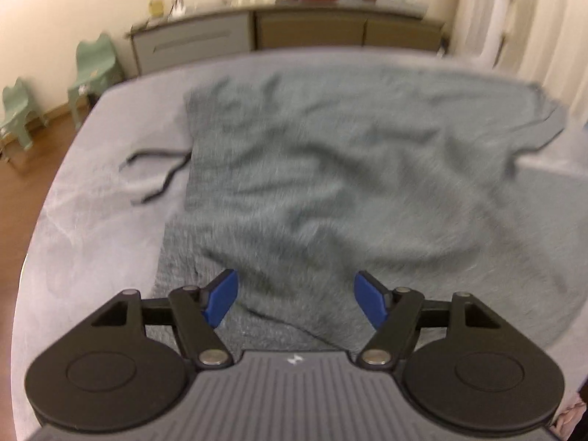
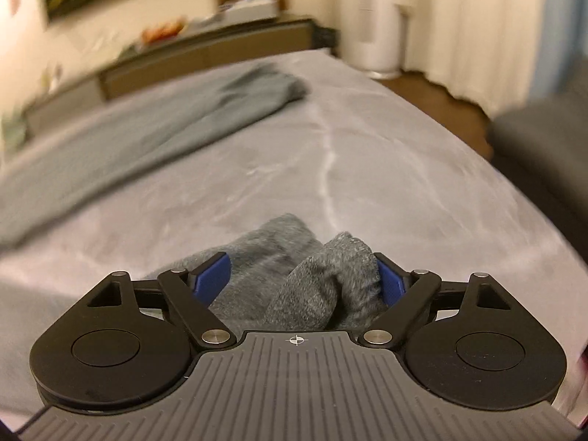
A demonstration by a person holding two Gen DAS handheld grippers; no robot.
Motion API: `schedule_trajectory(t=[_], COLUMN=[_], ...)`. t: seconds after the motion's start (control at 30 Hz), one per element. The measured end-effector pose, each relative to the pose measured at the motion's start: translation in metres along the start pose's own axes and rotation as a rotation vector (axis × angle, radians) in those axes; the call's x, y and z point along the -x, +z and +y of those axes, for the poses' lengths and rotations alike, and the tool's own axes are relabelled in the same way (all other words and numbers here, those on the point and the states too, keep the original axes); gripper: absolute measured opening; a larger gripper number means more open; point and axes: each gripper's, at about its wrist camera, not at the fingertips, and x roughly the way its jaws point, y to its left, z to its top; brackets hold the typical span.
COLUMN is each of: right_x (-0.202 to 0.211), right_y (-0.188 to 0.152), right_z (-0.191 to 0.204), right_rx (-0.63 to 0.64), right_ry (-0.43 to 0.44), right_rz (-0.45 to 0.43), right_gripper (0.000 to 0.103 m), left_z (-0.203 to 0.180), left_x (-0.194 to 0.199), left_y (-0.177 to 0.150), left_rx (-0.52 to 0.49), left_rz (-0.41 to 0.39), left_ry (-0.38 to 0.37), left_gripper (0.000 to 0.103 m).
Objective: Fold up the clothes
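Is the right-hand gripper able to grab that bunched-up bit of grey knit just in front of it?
Probably yes. The bunched knit fabric already sits between the open fingers of the right gripper, nothing blocking. It brushes the right pad, but the pads aren't pressing it.

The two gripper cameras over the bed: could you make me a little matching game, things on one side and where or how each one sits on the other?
Things:
1. grey sweater
2. bunched sleeve
3. green chairs
4. white cylinder

Places or states:
A. standing on the floor by the curtain
B. spread out across the bed
C. on the floor beside the bed, left wrist view
D. humped up between the right gripper's open fingers

Pairs: 1-B, 2-D, 3-C, 4-A
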Motion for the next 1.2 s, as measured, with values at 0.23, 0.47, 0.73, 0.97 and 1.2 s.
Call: schedule_trajectory(t=[0.23,0.47,0.73,0.97,1.2], right_x=[-0.007,-0.015,-0.009,-0.023,0.011], right_y=[0.036,0.067,0.052,0.024,-0.005], right_z=[0.004,-0.047,-0.018,0.045,-0.017], right_rx=[0.114,-0.150,-0.068,0.281,0.149], right_ry=[0.114,-0.013,0.033,0.129,0.000], right_rz=[-0.019,-0.258,-0.229,-0.015,0.075], right_gripper=[0.023,0.059,0.081,0.061,0.064], left_z=[0.010,0.013,-0.014,-0.045,-0.045], left_x=[-0.010,-0.002,0.019,-0.002,0.015], left_y=[-0.005,-0.008,0.008,0.009,-0.016], left_rx=[0.042,0.048,-0.041,-0.147,-0.188], left_rz=[0.076,0.103,0.008,0.086,0.091], left_ry=[0.015,0.033,0.031,-0.024,-0.048], left_gripper=[0.071,0.071,0.065,0.065,0.065])
